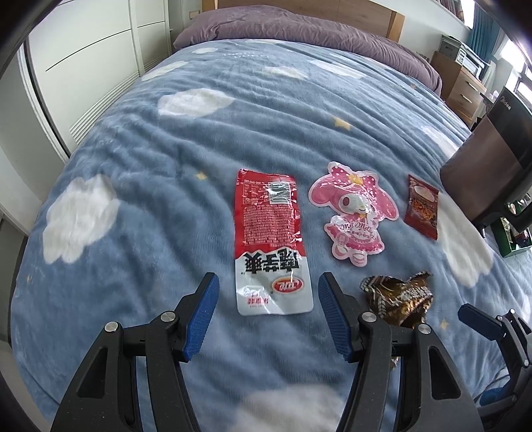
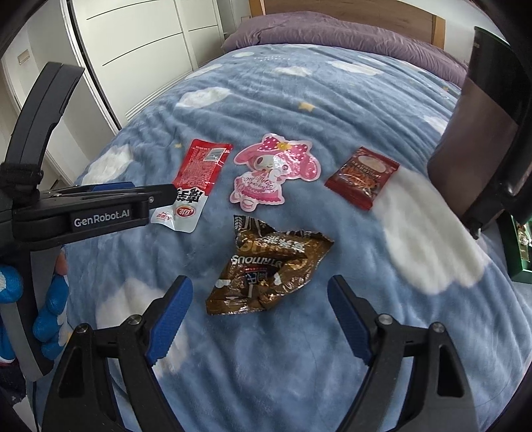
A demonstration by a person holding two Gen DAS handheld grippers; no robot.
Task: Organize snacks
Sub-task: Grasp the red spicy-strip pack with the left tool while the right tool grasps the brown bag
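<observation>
Several snack packets lie on a blue cloud-print blanket (image 1: 133, 186). A long red and white packet (image 1: 269, 239) lies lengthwise straight ahead of my left gripper (image 1: 267, 285), which is open, its blue pads either side of the packet's near end without touching it. A pink rabbit-shaped packet (image 1: 354, 212) and a small dark red packet (image 1: 421, 206) lie to its right. A crumpled brown packet (image 2: 266, 266) lies just ahead of my right gripper (image 2: 259, 289), open and empty. In the right wrist view the left gripper (image 2: 159, 196) reaches in from the left over the red and white packet (image 2: 196, 179).
A brown and black chair back (image 2: 478, 139) stands at the bed's right edge, with a green box (image 1: 512, 239) below it. Purple pillows (image 1: 299, 30) lie at the headboard. White wardrobes (image 2: 139, 50) line the left. A hand in a blue glove (image 2: 50, 309) holds the left tool.
</observation>
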